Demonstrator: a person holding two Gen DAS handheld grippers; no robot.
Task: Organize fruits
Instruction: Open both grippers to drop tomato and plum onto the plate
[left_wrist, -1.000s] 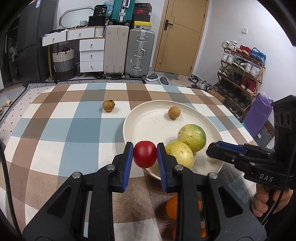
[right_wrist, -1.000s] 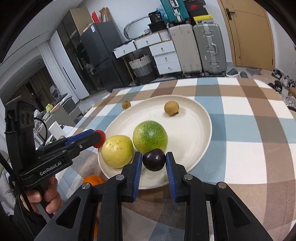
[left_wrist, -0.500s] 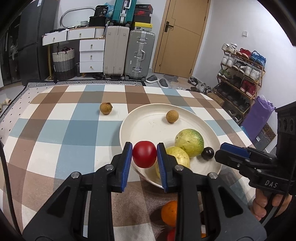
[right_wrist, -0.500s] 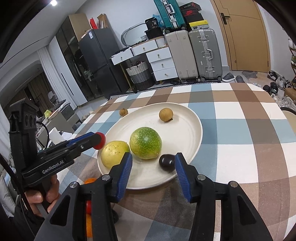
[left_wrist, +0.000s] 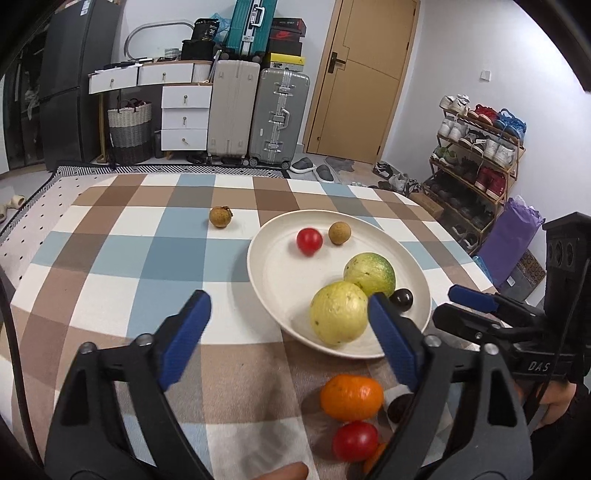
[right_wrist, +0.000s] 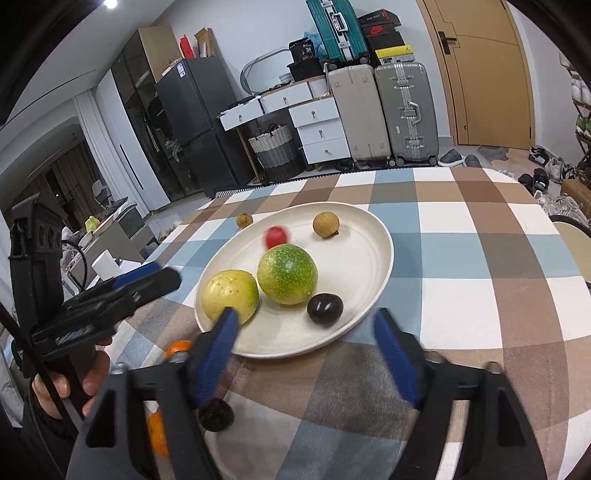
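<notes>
Checked tablecloth (left_wrist: 110, 258), white plate (left_wrist: 273, 280). My left gripper (left_wrist: 284, 332) now wide, empty; red tomato (left_wrist: 309, 240) released, lying on plate beside longan (left_wrist: 339, 233). My right gripper (right_wrist: 306, 339) wide too, dark plum (right_wrist: 325, 303) dropped on plate. Orange (left_wrist: 351, 397) awaits near me.

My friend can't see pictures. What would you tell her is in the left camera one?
A white plate on a checkered tablecloth holds a yellow fruit, a green fruit, a red tomato, a brown longan and a small dark fruit. The left gripper hovers in front, jaws wide open and empty. An orange and another tomato wait off the plate.
</notes>
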